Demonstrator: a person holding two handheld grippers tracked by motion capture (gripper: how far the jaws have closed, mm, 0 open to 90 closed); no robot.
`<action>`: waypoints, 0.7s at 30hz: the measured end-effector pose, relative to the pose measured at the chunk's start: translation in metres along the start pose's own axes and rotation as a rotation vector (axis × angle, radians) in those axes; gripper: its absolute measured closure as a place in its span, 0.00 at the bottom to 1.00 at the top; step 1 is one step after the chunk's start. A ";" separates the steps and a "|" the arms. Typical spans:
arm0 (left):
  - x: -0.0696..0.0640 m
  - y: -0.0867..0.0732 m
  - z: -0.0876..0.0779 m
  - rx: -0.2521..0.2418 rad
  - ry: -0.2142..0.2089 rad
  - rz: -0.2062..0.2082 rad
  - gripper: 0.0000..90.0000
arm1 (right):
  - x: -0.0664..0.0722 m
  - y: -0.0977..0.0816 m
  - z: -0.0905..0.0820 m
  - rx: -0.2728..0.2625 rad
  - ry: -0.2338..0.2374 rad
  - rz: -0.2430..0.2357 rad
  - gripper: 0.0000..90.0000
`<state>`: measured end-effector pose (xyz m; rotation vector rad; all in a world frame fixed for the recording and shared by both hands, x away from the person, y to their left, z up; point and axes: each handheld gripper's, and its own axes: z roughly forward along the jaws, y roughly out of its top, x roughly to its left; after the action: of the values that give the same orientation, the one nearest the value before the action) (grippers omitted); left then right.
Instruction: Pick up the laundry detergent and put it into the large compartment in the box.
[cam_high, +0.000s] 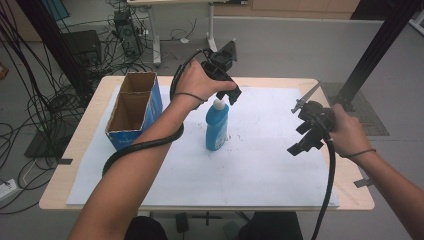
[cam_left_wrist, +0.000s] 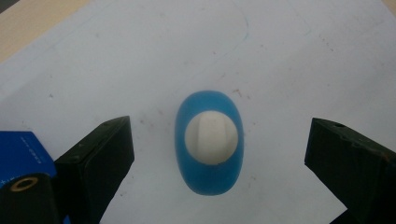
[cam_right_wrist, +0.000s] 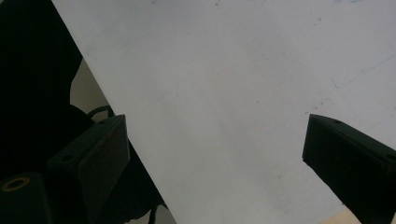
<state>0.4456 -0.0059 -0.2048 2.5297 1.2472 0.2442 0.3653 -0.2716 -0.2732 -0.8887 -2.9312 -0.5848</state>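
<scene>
A blue bottle (cam_high: 217, 127) with a white cap stands upright on the white sheet (cam_high: 260, 165) near the table's middle. My left gripper (cam_high: 226, 92) hovers straight above it, pointing down and open. In the left gripper view the bottle (cam_left_wrist: 208, 142) is seen from above, its white cap (cam_left_wrist: 211, 138) centred between the two spread jaws, which do not touch it. My right gripper (cam_high: 302, 140) is held at the right side of the table, open, with nothing between its jaws; the right gripper view looks down on bare white sheet (cam_right_wrist: 224, 93).
An open blue cardboard box (cam_high: 134, 107) with two compartments stands on the table's left part; its corner (cam_left_wrist: 21, 149) appears beside the left jaw. A black frame post (cam_high: 372, 55) rises at the right rear. Cables litter the floor (cam_high: 30, 100) to the left.
</scene>
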 end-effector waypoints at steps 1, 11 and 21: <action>0.000 0.000 0.001 -0.001 0.001 0.000 0.09 | 0.000 0.000 0.000 -0.002 0.001 0.001 0.08; -0.001 0.000 0.010 0.005 -0.003 0.000 0.09 | -0.001 0.000 0.001 -0.005 0.004 0.002 0.08; -0.001 -0.002 0.019 0.006 0.004 -0.001 0.10 | -0.002 -0.001 0.004 0.000 0.008 0.005 0.08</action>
<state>0.4495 -0.0092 -0.2233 2.5349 1.2529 0.2462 0.3670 -0.2719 -0.2771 -0.8909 -2.9217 -0.5864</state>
